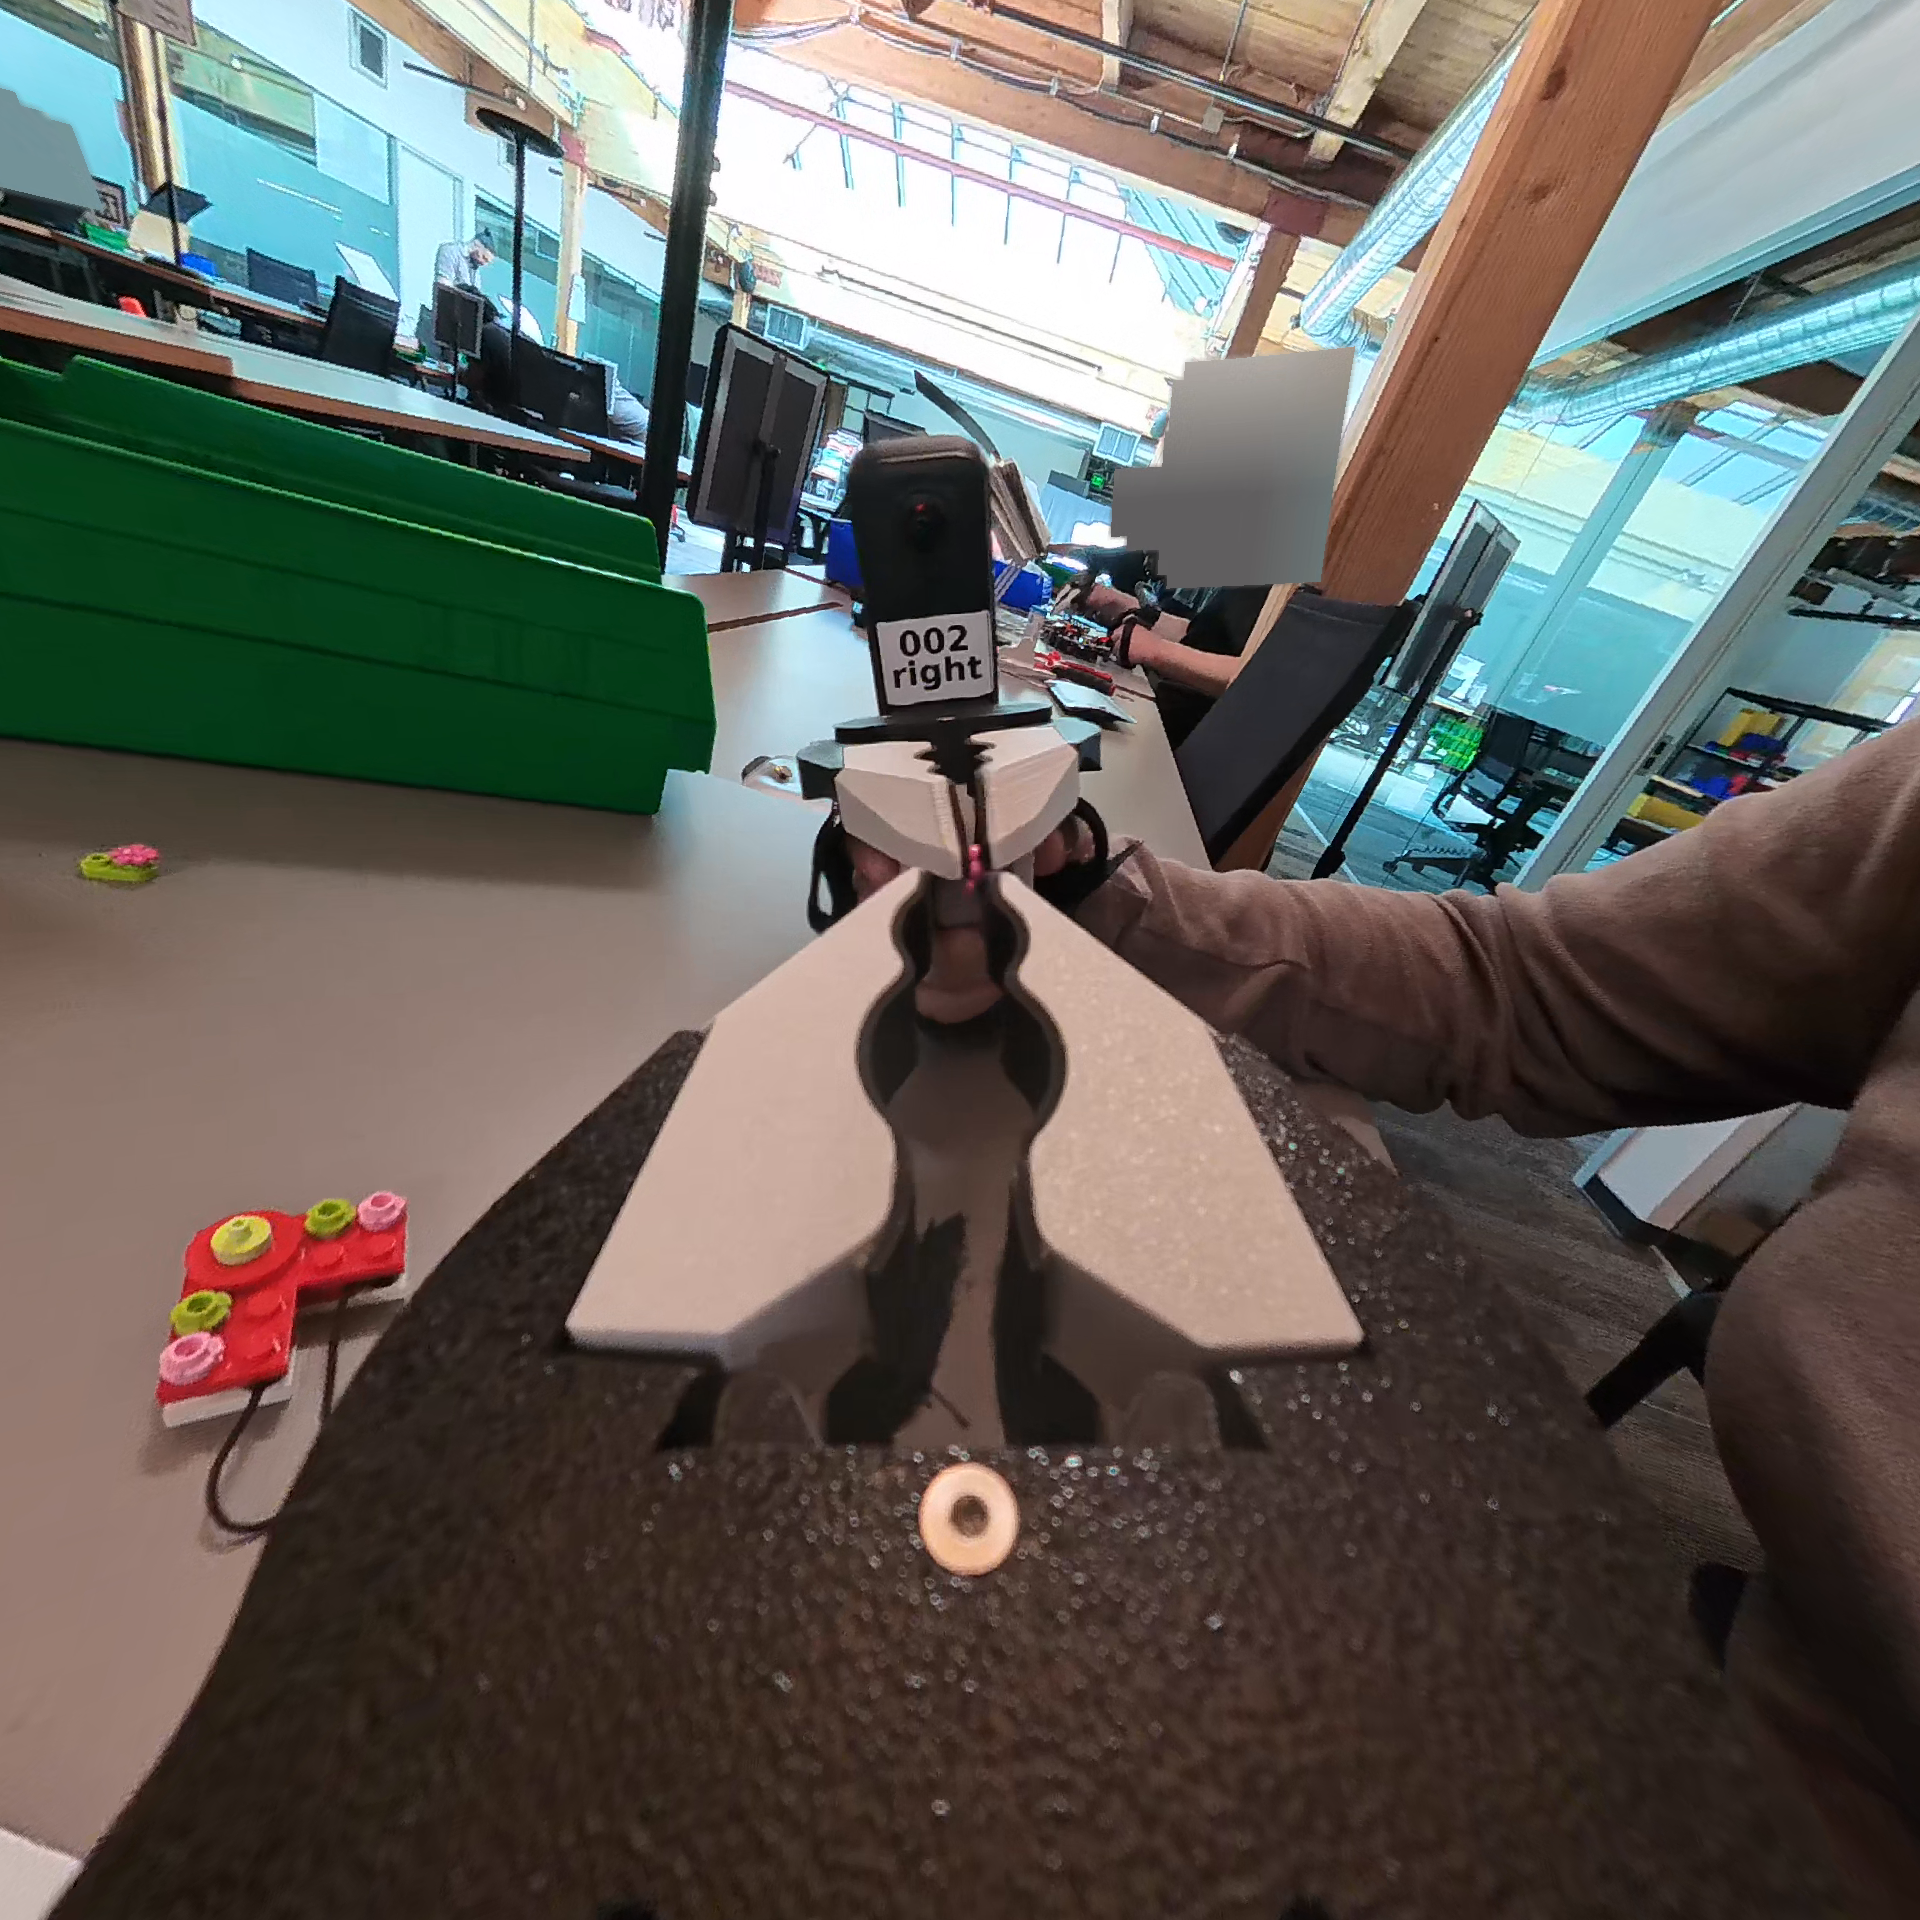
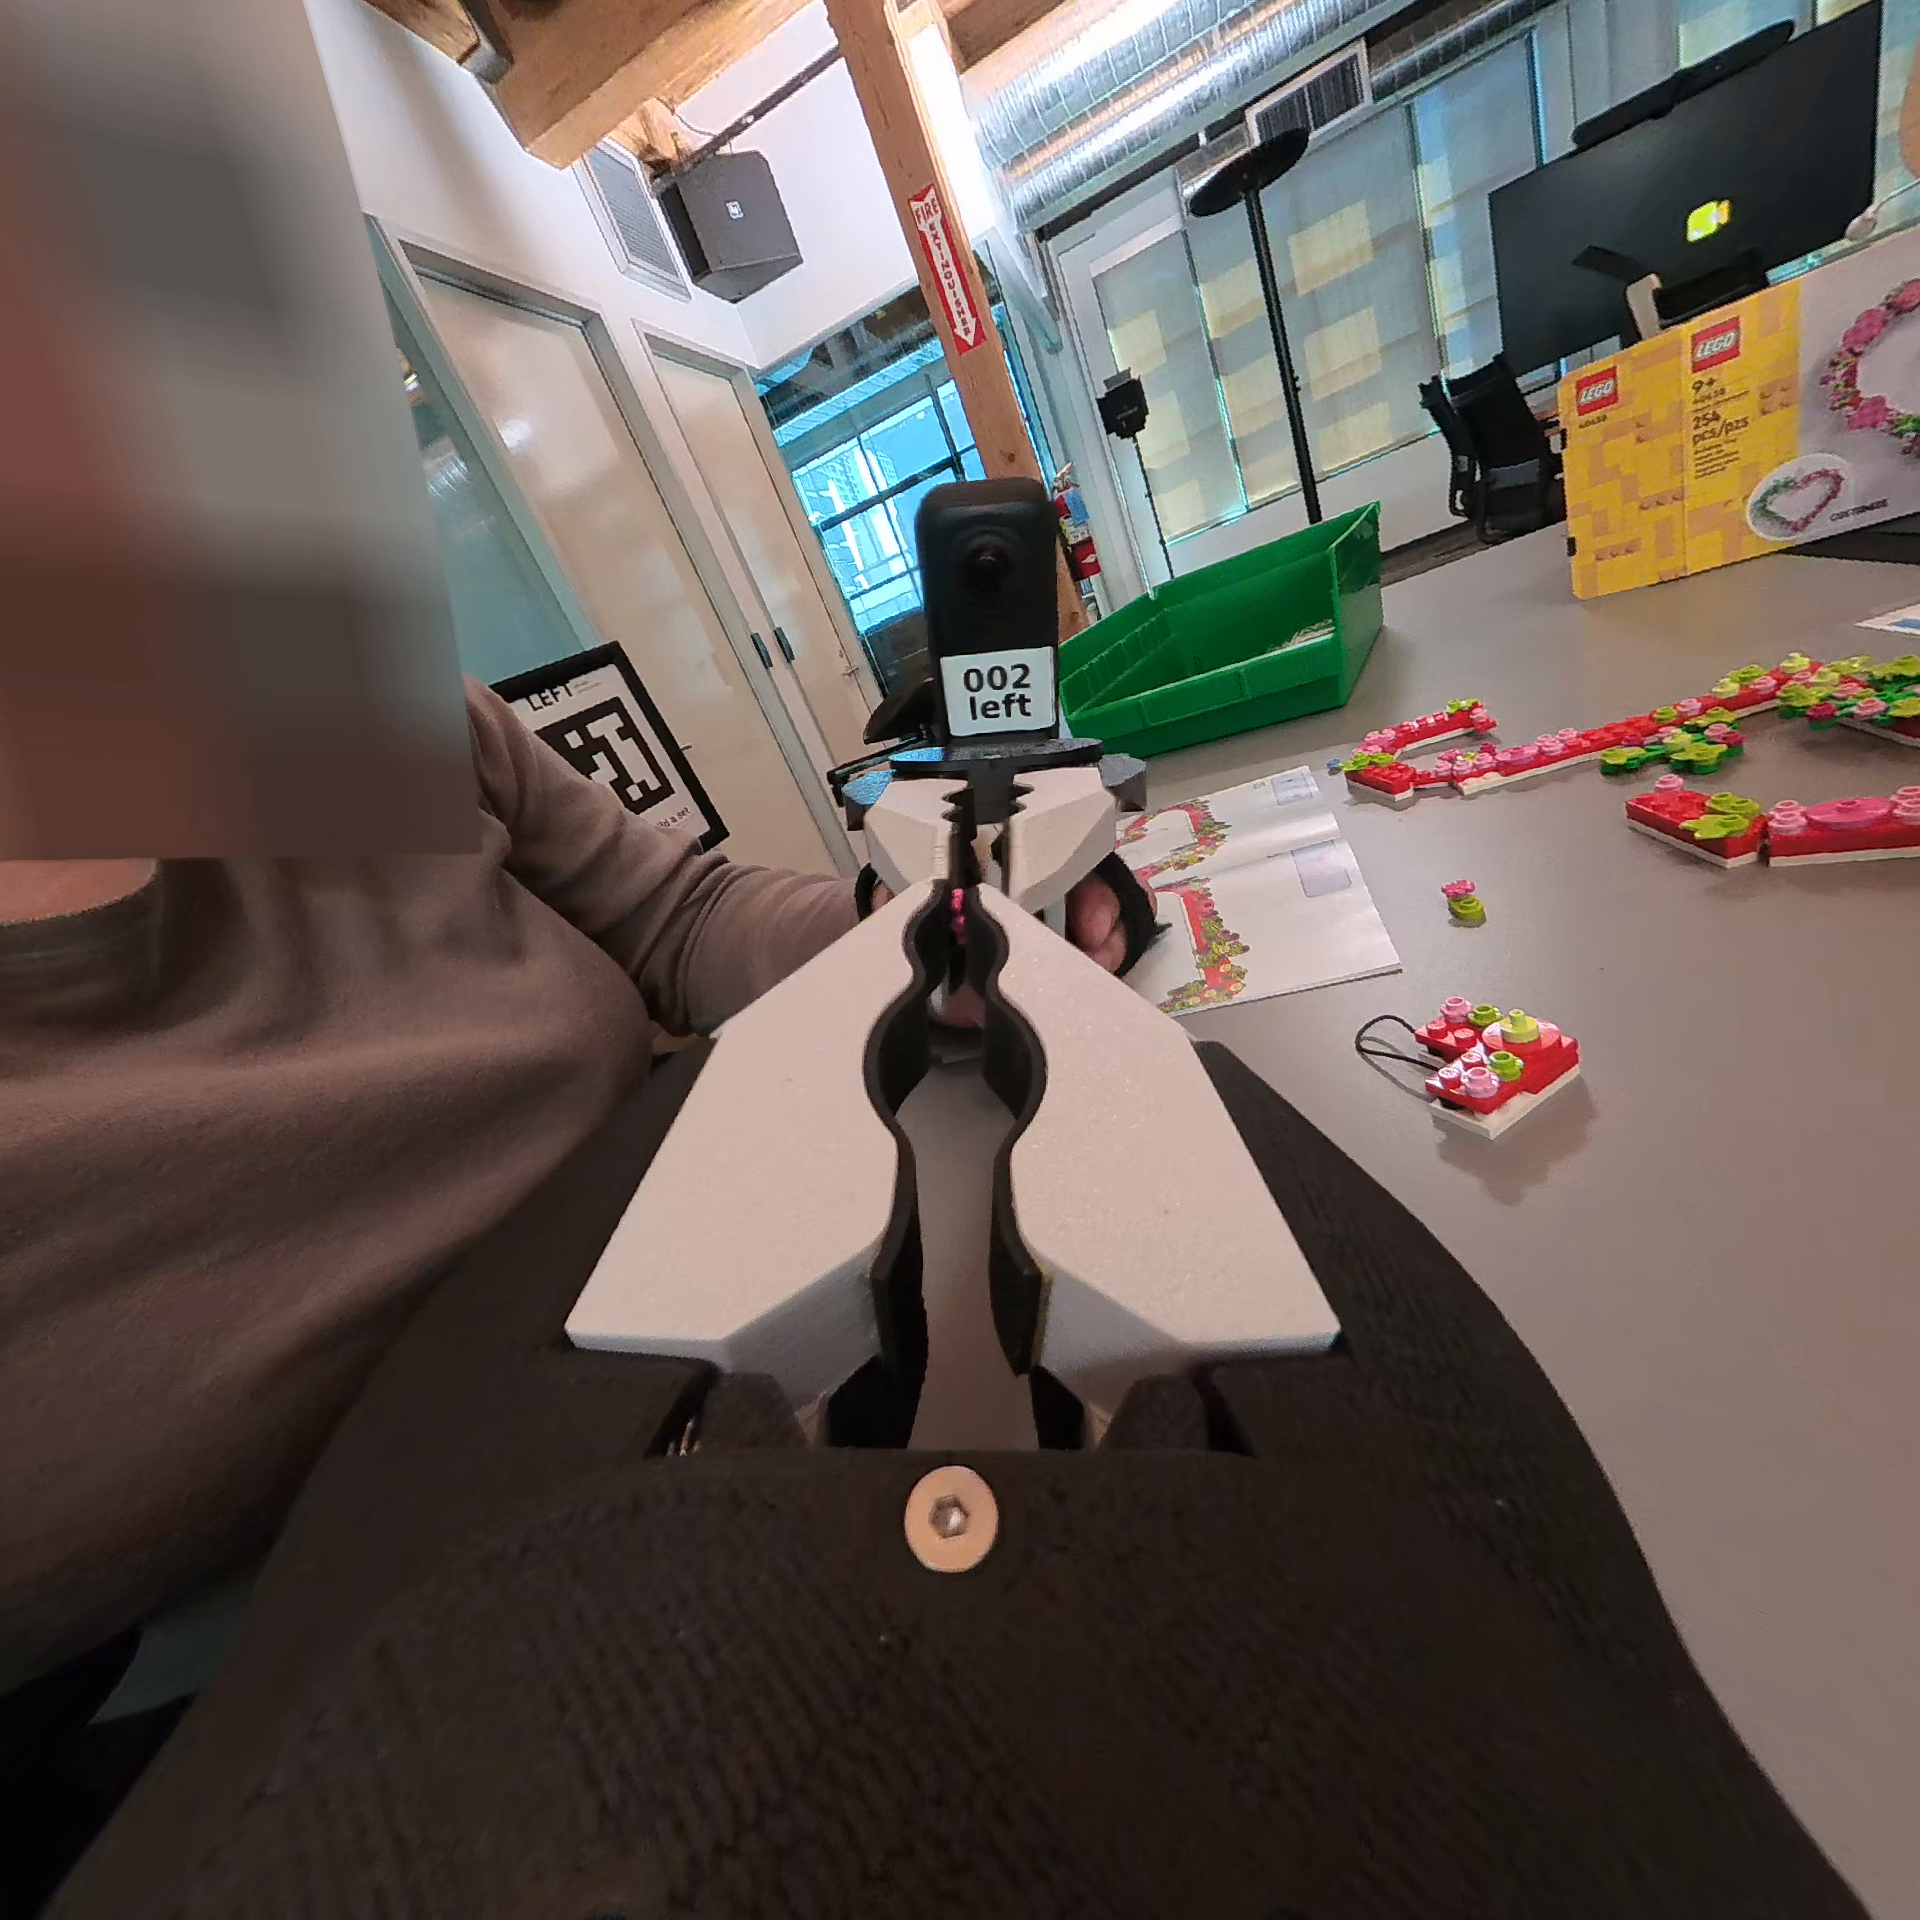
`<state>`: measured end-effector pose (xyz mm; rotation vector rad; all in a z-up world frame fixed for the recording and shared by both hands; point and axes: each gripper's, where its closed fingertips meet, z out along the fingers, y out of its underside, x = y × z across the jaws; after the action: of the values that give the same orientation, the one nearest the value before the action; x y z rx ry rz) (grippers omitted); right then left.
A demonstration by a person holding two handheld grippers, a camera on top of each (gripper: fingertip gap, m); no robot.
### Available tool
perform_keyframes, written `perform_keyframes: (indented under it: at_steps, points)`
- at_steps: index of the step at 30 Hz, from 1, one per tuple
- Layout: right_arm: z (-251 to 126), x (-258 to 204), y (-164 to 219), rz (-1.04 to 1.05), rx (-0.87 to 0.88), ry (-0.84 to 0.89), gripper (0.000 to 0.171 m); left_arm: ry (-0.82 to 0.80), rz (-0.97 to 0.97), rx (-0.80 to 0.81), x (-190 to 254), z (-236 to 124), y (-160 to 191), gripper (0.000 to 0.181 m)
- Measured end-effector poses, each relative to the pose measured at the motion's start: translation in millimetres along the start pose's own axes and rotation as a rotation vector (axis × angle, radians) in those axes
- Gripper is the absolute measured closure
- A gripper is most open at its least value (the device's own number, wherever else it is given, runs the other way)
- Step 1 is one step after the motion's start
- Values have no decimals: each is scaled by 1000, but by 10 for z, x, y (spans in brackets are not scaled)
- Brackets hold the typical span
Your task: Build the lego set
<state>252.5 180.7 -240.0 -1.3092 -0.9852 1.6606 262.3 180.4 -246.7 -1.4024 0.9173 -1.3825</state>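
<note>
Several flowered red sections (image 2: 1621, 743) lie finished at my two o'clock, one corner piece (image 2: 1501, 1062) nearer, unjoined, while I hold my left gripper (image 1: 961, 883) and right gripper (image 2: 956, 899) tip to tip, both pinching a tiny pink piece (image 2: 958, 914).

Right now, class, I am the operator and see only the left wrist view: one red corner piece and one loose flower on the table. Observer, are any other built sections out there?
Observer: Yes. The right wrist view shows long red flowered strips lying on the table, beyond the red corner piece.
Operator: Is there a guide that I could follow?
Observer: An open instruction booklet lies flat on the table, between the green bin and the corner piece.
</note>
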Motion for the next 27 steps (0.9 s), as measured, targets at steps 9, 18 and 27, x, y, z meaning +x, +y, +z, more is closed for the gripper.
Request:
perform_keyframes:
  at_steps: [9, 18, 27]
  points:
    - [-2, -6, -15, -3, 10, 0, 171, 3, 11, -9, 22, 16, 21, 181]
    - [-29, 13, -114, -12, 70, 29, 165, 53, -46, 63, 46, -49, -93, 181]
    - [-4, -104, -82, -28, 39, -37, 166, 86, -65, 39, 81, -34, -58, 181]
